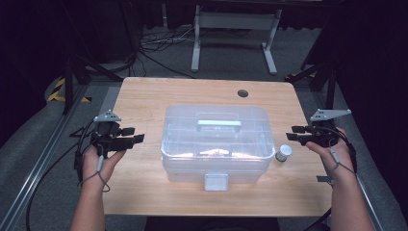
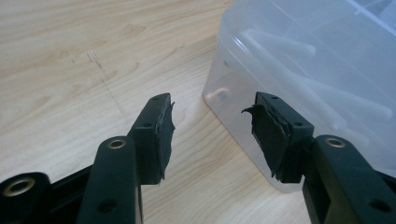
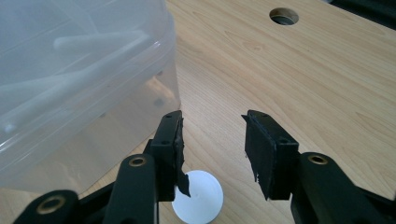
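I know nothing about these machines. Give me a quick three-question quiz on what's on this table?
1. True or false: the clear plastic box has its lid shut.
2. What small thing stands on the table near the right claw?
A. white-capped bottle
B. red mug
C. spoon
3. Fill in: the left claw is ____, gripping nothing.

Key: 1 true. 2 A, the white-capped bottle beside the box. 3 open.

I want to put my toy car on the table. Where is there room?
Bare wood lies between the clear plastic box with a pale green handle and the table's far edge near the round cable hole, and left of the box. It is tight on the right, beside the small white-capped bottle.
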`<state>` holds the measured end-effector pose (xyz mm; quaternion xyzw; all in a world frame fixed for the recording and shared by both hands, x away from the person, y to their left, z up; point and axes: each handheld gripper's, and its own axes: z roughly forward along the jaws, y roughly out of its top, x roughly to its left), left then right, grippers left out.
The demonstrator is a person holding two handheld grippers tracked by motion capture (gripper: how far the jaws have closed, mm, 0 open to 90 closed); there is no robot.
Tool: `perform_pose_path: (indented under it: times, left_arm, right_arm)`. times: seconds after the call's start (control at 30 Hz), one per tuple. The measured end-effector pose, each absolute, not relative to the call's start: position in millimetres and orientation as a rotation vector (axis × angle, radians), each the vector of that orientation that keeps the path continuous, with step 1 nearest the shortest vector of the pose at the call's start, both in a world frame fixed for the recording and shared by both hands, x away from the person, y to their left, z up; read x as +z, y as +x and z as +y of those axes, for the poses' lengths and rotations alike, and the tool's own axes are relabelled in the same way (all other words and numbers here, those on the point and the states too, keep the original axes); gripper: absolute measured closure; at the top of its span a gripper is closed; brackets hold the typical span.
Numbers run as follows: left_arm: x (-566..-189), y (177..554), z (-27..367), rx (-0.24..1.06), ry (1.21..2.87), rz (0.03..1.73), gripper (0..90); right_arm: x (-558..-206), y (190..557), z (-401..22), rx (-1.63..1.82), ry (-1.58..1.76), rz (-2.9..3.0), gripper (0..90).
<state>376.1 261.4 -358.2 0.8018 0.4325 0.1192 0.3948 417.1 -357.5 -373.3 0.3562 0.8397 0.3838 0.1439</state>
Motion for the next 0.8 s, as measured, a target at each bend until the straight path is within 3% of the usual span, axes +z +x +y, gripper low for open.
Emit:
perform_pose_path:
  times: [0.8]
  left_arm:
    - [-351.9, 377.6, 252.8, 0.280, 2.068, 1.060, 52.4]
  right_arm:
    - [-369.5, 414.0, -356.9, 1.153, 1.027, 2.419, 57.7]
